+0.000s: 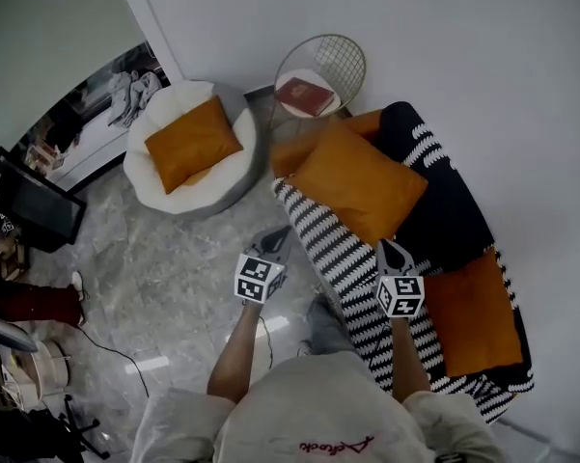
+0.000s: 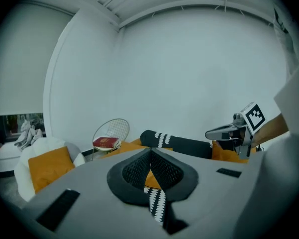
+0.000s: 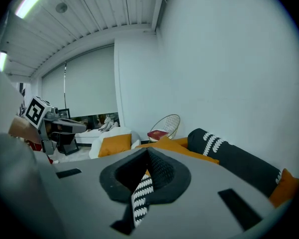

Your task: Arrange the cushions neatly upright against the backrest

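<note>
View from above of a person standing at a sofa (image 1: 340, 251) with a black-and-white patterned seat and a black backrest (image 1: 449, 215). Each hand holds a grey tool bearing a cube of black-and-white square markers.

The left tool (image 2: 150, 152) has its jaws pressed together with nothing held; only the patterned seat shows behind them. The right tool (image 3: 148, 152) is likewise closed tight and empty.

Just ahead of both tools, between them, a large orange cushion (image 1: 359, 183) lies slanted across the seat, one corner reaching the backrest. It is not upright. A second orange cushion (image 1: 475, 314) lies just right of the right tool, flat over the seat and the lower backrest. A third orange cushion (image 1: 291, 149) sits at the far end of the sofa, beyond the large one.

Writing: red script (image 1: 334, 445) runs across the person's light shirt, too small to read. The cover of a red book (image 1: 307, 95) carries no print that can be made out.

Containers: beyond the sofa's far end, ahead of the left tool, a round wire basket chair (image 1: 340, 58) holds the red book. Further left of the left tool, a round white floor seat (image 1: 156, 186) holds one more orange cushion (image 1: 191, 143), lying tilted in its hollow.
</note>
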`<state>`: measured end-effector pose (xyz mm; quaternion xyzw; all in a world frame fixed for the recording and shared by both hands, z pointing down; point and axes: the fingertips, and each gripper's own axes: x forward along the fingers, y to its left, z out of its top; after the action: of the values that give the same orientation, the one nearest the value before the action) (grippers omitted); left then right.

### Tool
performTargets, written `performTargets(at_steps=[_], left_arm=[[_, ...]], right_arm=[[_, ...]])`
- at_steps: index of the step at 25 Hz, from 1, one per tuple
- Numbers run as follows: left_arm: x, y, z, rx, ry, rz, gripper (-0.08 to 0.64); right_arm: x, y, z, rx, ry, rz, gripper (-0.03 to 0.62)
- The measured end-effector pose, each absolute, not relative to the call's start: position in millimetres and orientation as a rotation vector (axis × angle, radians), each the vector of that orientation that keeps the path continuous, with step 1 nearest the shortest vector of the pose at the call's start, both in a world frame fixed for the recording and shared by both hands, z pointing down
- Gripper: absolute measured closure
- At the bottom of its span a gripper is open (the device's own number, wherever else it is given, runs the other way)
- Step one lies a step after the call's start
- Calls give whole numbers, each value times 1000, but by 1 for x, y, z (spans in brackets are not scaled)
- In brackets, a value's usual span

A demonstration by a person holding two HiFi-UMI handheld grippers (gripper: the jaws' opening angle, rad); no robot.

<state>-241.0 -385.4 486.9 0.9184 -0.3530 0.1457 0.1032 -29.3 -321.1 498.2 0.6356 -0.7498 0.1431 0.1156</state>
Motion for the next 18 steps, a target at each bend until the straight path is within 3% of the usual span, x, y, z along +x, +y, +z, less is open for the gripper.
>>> performTargets(at_steps=[18], left_arm=[[-122, -582, 555, 2647, -844, 628, 529]], right_arm=[[108, -479, 559, 2004, -2000, 636, 565]])
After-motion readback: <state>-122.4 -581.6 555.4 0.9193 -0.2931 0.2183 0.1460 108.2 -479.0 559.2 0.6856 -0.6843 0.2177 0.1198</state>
